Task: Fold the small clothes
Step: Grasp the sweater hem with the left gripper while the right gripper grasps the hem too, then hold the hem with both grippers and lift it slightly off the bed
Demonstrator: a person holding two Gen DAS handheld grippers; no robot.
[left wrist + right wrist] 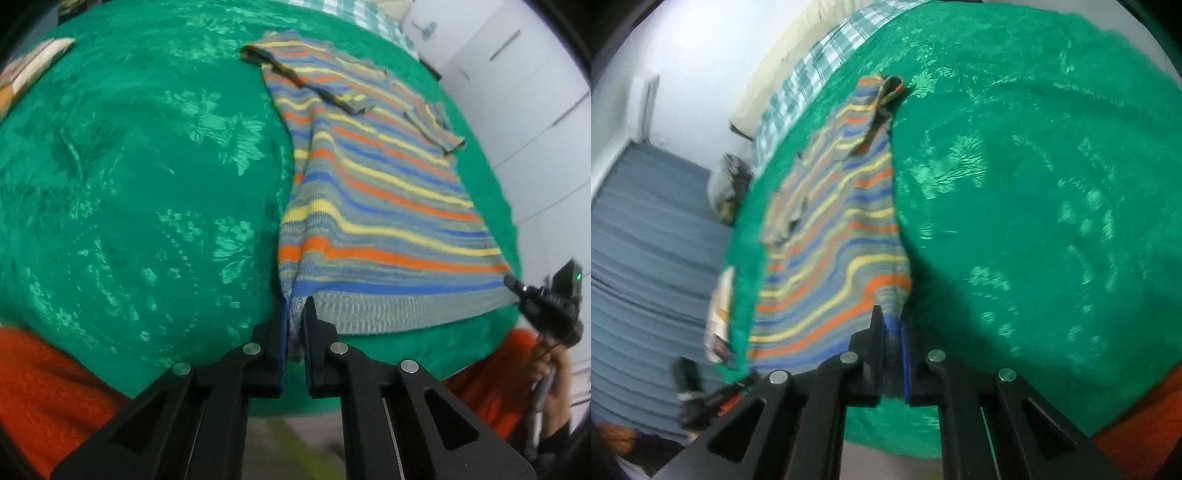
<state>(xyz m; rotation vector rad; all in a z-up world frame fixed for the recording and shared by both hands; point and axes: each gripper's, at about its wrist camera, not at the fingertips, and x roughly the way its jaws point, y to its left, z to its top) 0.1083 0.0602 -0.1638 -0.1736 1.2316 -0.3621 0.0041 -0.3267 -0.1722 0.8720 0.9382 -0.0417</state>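
Observation:
A small striped knit sweater point(373, 192) in grey, blue, orange and yellow lies flat on the green blanket point(129, 166), sleeves folded in over its body. My left gripper point(295, 314) is shut on the sweater's near left hem corner. My right gripper point(892, 325) is shut on a hem corner of the sweater point(827, 258) too. The right gripper also shows in the left wrist view point(517, 286) at the sweater's right hem corner.
The green blanket point(1034, 221) covers a bed with a checked sheet point(820, 55) at the far end. An orange cloth point(48, 384) lies at the near edge. White cupboards point(517, 74) stand on the right. A blue-grey floor point(646, 258) lies beside the bed.

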